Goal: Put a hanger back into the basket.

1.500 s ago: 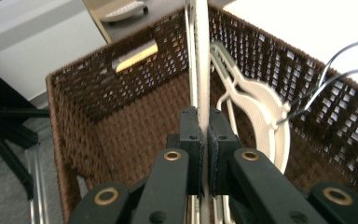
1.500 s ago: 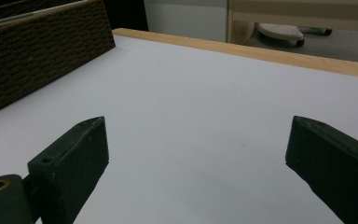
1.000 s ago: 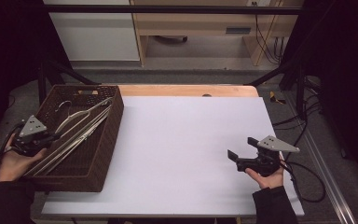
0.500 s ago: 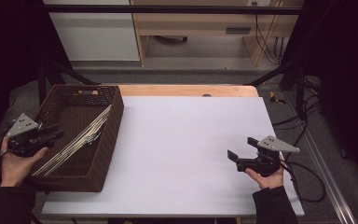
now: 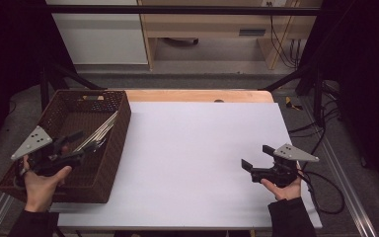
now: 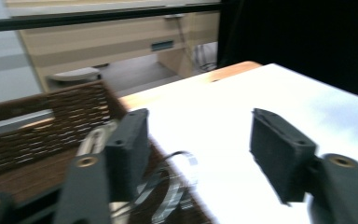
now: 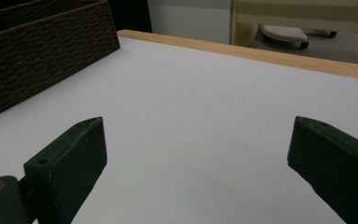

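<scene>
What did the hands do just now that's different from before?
The left gripper has just been opening its jaws, letting go of the metal utensils, and has pulled back toward the basket's near left corner. The utensils now lean inside the basket against its right wall. The right gripper stayed open in the same spot above the table.

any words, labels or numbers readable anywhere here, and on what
None can be read.
Wicker basket: no tag or print.
Metal utensils in it: no legible marks; blurred in the left gripper view.
Grey plates on the left gripper and right gripper: plain, holes but no lettering.
Dark rectangle on the wooden cabinet behind the table: too small to tell.
</scene>
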